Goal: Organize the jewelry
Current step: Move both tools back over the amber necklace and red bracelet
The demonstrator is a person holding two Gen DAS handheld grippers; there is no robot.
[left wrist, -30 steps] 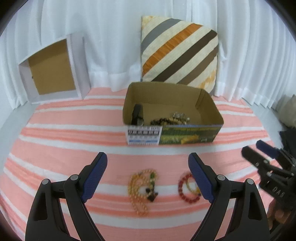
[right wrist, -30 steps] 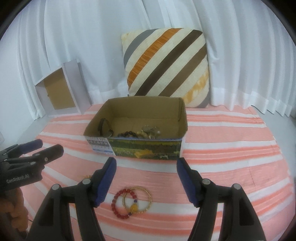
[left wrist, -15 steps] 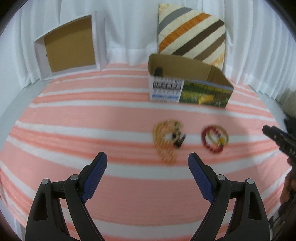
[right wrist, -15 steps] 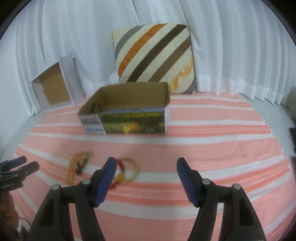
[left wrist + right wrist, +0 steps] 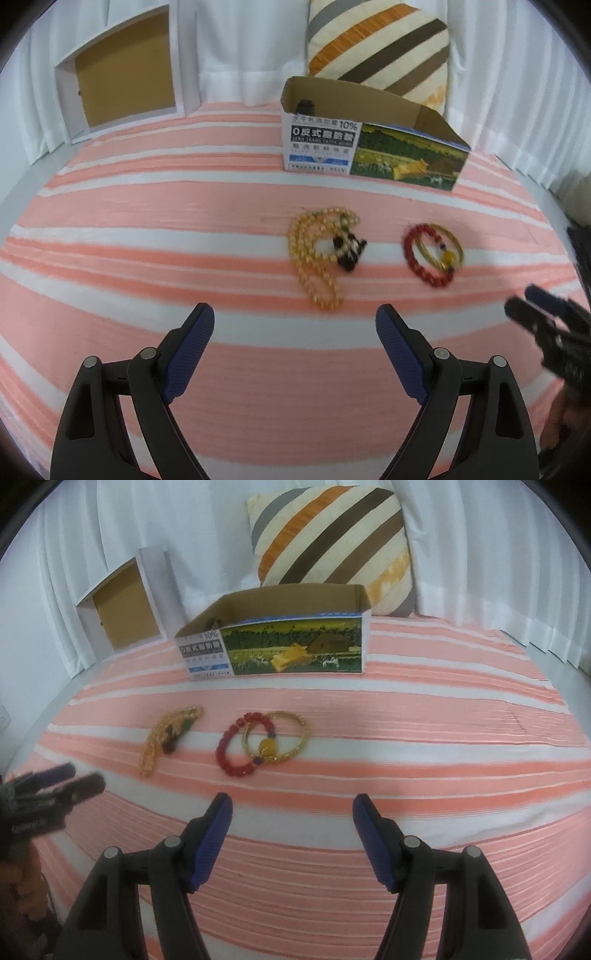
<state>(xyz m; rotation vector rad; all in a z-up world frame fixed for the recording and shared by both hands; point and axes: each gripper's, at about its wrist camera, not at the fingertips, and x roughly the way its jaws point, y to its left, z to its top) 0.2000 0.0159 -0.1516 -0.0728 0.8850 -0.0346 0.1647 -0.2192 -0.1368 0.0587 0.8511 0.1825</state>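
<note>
Both grippers, left (image 5: pixel 294 341) and right (image 5: pixel 292 829), empty, fingers apart. Pickup step: yellow bead strand (image 5: pixel 317 254) and red bracelet (image 5: pixel 238 747) lie before the box (image 5: pixel 291 646). Next, probably lower over one, then close.

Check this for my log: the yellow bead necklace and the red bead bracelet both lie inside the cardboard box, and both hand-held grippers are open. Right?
Not quite. The yellow bead necklace and the red bead bracelet lie on the striped cloth in front of the cardboard box, as both wrist views show. Both hand-held grippers, left and right, are open.

Necklace (image 5: pixel 320 254) lies left of bracelets (image 5: pixel 433 254), box (image 5: pixel 373 146) behind them.
</note>
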